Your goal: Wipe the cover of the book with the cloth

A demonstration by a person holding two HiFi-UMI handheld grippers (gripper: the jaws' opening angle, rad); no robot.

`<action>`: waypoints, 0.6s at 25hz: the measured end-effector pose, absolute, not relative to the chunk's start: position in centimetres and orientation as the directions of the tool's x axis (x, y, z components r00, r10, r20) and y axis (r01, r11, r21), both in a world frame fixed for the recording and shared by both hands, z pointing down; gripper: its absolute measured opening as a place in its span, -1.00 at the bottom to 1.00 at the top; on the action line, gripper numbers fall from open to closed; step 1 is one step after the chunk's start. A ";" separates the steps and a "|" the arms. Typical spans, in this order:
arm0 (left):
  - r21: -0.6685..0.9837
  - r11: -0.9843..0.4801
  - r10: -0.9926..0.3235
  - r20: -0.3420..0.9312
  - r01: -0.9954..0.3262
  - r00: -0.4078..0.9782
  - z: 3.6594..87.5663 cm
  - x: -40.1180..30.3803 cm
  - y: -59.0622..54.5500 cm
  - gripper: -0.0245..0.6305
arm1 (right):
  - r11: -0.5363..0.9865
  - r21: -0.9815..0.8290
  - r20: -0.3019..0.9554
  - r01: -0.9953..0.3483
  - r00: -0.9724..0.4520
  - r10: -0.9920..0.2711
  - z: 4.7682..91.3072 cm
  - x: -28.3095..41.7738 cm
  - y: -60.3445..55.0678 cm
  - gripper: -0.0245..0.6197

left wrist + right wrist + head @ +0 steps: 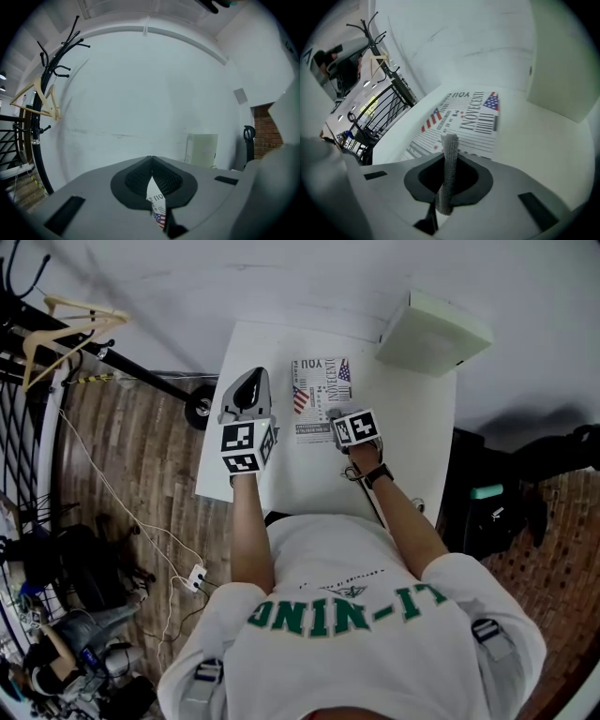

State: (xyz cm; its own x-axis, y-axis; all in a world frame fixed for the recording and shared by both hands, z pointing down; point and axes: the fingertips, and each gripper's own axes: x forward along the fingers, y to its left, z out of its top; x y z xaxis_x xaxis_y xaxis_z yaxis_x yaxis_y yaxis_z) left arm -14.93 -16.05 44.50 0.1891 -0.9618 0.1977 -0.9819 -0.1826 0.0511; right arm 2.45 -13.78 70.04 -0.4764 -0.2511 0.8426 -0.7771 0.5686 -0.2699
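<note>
Cloth (451, 140), a thin grey strip, is pinched btwn the closed jaws of the right gripper (449, 161), poking past the tips. Book (464, 119) lies flat on the table (534, 140) just ahead & below, cover up. Left gripper (152, 158): jaws together, nothing clamped. Cream box (562, 70) sits beyond. Risk: book isn't pinned, so a wipe may shove it; w/ little cloth showing, tips could scrape the cover

Both bare forearms reach forward past the near edge of the tabletop (412, 427). The left gripper (151, 159) is near the tabletop's left edge and points away from the person, its jaws meeting at the tips. The right gripper (451, 140) is toward the middle of the tabletop. Its jaws are clamped on a grey cloth (450, 173) that sticks out past them.
</note>
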 end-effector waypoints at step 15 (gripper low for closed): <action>0.034 -0.169 -0.964 0.203 -0.985 0.172 44.4 -15.1 -14.8 -0.91 | 0.534 -0.391 0.789 -0.749 -0.572 -0.225 68.9 0.7 -12.4 -0.82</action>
State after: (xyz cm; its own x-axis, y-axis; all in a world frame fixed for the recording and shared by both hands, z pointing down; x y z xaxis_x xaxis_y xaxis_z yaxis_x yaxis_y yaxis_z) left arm -15.08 -14.84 44.35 0.1722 -0.9639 0.2033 -0.9851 -0.1688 0.0345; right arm 0.72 -12.45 68.87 -0.5719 -0.2246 0.7890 -0.7493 0.5344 -0.3910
